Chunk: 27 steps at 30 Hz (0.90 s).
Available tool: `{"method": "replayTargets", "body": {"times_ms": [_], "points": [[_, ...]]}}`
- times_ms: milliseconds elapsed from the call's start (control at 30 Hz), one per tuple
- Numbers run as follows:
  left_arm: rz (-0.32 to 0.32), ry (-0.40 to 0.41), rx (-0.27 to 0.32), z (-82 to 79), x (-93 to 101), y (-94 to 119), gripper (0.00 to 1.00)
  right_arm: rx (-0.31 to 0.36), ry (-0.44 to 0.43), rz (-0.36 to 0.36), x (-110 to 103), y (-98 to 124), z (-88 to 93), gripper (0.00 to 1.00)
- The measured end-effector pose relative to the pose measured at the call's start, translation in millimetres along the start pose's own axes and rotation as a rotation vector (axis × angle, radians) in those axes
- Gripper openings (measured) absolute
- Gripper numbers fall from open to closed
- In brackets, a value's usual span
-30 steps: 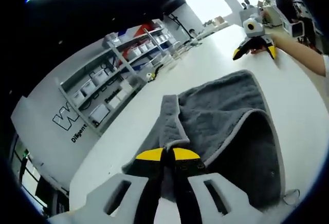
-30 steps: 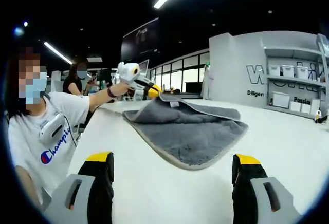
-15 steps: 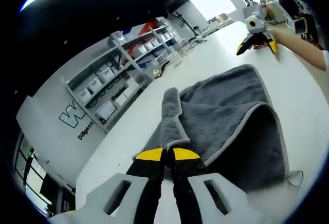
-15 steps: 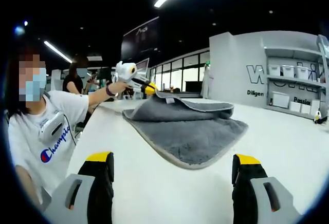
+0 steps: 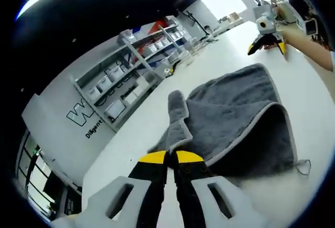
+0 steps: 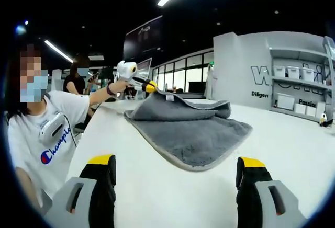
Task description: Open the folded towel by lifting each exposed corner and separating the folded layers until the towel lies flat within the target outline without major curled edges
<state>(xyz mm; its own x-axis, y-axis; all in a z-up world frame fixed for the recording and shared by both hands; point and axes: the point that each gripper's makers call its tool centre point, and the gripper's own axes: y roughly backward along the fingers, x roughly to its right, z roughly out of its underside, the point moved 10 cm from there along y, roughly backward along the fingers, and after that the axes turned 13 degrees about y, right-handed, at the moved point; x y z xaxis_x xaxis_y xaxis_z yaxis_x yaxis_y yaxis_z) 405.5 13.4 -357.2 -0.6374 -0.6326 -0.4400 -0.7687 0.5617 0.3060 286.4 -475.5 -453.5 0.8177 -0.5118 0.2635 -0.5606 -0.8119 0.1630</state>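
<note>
1. Grey towel (image 5: pixel 238 118) on the white table (image 5: pixel 157 128), spread out ahead of the left gripper (image 5: pixel 171 157) and still folded — top layer raised by one corner, pale piped edge sweeping off to the right of the jaws.
2. Same towel (image 6: pixel 191 134) lying well ahead of the right gripper (image 6: pixel 178 168), between the lines of its two jaws and apart from them; upper layer peeled up and humped over the flat lower layer.
3. Left gripper clamped on the lifted corner, yellow tips together with cloth pinched between; visible too at the towel's far side (image 6: pixel 151 87), at the end of a person's outstretched arm.
4. Right gripper spread wide, nothing between the jaws, low over bare table; visible as well beyond the towel's far end (image 5: pixel 266 35).
5. Progress, as a judgement — early to middle: one corner taken and a layer partly parted, nothing opened out flat yet.
6. Left to do: carry the raised layer over, free the remaining folds, smooth any curled edge.
7. No target outline discernible on the table, so placement impossible to judge.
8. Beyond the table: grey shelving (image 5: pixel 133 76) with white bins against a lettered wall.
</note>
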Motion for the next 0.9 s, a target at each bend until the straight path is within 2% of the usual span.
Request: {"method": "replayTargets", "body": {"times_ms": [533,900], "points": [[-0.075,0.04,-0.037,32.3,-25.8,26.6,0.04,-0.014,0.011,0.001,-3.3,1.3,1.6,0.98],[-0.121,0.08,-0.087,61.8,-42.2,39.7,0.04,-0.018,0.015,0.0,-3.3,4.1,3.9,0.98]]}}
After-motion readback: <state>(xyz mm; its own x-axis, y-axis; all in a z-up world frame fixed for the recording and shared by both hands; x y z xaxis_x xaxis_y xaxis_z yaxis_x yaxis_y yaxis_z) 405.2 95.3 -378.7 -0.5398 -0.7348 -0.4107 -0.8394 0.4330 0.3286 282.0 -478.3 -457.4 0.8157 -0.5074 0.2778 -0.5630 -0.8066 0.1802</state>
